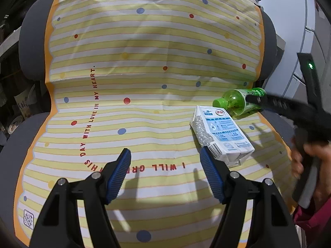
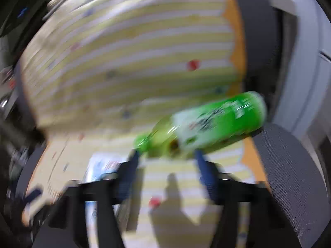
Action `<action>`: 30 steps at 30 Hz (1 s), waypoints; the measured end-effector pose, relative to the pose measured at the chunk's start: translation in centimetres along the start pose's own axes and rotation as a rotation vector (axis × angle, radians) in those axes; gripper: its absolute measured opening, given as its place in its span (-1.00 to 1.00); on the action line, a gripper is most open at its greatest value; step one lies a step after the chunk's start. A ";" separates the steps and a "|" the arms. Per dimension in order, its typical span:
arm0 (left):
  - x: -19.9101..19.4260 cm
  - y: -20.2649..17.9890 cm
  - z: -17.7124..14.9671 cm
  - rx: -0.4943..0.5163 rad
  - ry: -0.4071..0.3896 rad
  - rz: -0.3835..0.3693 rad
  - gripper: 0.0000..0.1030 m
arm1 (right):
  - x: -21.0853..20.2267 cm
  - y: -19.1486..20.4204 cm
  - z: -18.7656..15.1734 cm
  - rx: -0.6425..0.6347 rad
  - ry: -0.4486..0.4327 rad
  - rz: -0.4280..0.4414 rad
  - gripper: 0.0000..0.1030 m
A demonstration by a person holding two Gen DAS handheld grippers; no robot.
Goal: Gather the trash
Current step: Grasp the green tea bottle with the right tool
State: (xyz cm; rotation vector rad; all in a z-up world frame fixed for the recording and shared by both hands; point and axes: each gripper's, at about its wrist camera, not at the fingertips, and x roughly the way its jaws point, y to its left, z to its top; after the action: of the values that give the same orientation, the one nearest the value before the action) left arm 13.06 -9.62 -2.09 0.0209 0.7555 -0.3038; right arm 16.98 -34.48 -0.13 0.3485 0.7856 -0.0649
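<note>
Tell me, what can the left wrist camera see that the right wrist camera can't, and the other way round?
Only the left wrist view shows the person's hand, the red lettering on the cloth, and its own left gripper, open and empty. Only the right wrist view, though blurred, shows the right gripper open just short of the bottle. Both show the green bottle, the milk carton and the striped cloth.
</note>
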 end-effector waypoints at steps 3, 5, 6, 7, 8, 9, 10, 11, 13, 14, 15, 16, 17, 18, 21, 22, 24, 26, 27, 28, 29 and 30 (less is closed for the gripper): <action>0.5 0.5 0.3 -0.010 0.003 -0.006 0.31 | 1.6 -0.1 1.4 0.073 -0.028 -0.117 0.65; 0.8 0.9 0.6 -0.020 0.003 -0.010 0.31 | 3.0 0.3 2.0 0.098 -0.017 -0.163 0.67; 0.9 1.1 0.7 -0.025 0.003 -0.013 0.31 | 3.9 0.9 2.3 0.108 -0.012 -0.192 0.68; 1.0 1.4 0.7 -0.032 0.004 -0.017 0.31 | 4.7 1.4 2.5 0.105 -0.003 -0.228 0.68; 1.1 1.6 0.7 -0.036 0.007 -0.021 0.31 | 5.3 1.7 2.6 0.104 0.005 -0.255 0.68; 1.1 1.7 0.7 -0.040 0.009 -0.023 0.31 | 6.0 1.9 2.6 0.106 0.009 -0.271 0.68; 1.2 1.8 0.6 -0.042 0.012 -0.026 0.31 | 6.5 2.0 2.6 0.105 0.017 -0.297 0.70; 1.3 1.9 0.5 -0.043 0.016 -0.028 0.31 | 6.9 2.1 2.6 0.100 0.024 -0.327 0.73; 1.5 2.0 0.3 -0.043 0.024 -0.035 0.31 | 6.9 2.0 2.5 0.089 0.019 -0.336 0.71; 1.5 2.0 0.2 -0.041 0.026 -0.036 0.31 | 6.7 1.9 2.3 0.089 0.029 -0.331 0.70; 1.5 1.9 0.1 -0.039 0.028 -0.038 0.31 | 6.2 1.5 2.1 0.089 0.046 -0.322 0.69; 1.5 1.9 0.0 -0.040 0.029 -0.040 0.31 | 5.7 1.1 1.9 0.086 0.058 -0.314 0.68; 1.4 1.8 -0.1 -0.041 0.030 -0.045 0.31 | 5.0 0.7 1.6 0.081 0.068 -0.302 0.64; 1.4 1.8 -0.1 -0.041 0.028 -0.049 0.31 | 3.9 0.0 1.1 0.079 0.081 -0.287 0.61; 1.0 1.1 -0.2 -0.034 0.023 -0.060 0.31 | 0.9 -2.0 -0.6 0.083 0.127 -0.288 0.22; 0.9 0.9 -0.2 -0.033 0.021 -0.063 0.31 | 0.0 -2.8 -1.2 0.084 0.132 -0.304 0.16; 0.8 0.3 0.0 -0.030 0.018 -0.071 0.31 | -1.8 -4.6 -1.9 0.120 0.109 -0.280 0.18; 0.7 -0.3 0.2 -0.025 0.016 -0.077 0.31 | -3.1 -5.6 -1.8 0.190 0.054 -0.215 0.49; 0.6 -0.6 0.3 -0.018 0.013 -0.080 0.31 | -3.6 -6.3 -1.7 0.230 0.014 -0.183 0.60; 0.6 -0.9 0.3 -0.012 0.012 -0.080 0.31 | -3.4 -5.9 -1.5 0.244 -0.010 -0.188 0.66; 0.6 -1.1 0.3 -0.007 0.011 -0.079 0.31 | -3.1 -6.1 -1.0 0.248 -0.027 -0.204 0.67; 0.6 -1.3 0.3 -0.001 0.011 -0.079 0.31 | -2.2 -5.6 -0.4 0.244 -0.039 -0.225 0.67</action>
State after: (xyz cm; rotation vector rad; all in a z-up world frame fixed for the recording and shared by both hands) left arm 13.36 -11.03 -2.15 -0.0084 0.7687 -0.3783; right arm 14.10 -39.77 -0.37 0.4868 0.7774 -0.3804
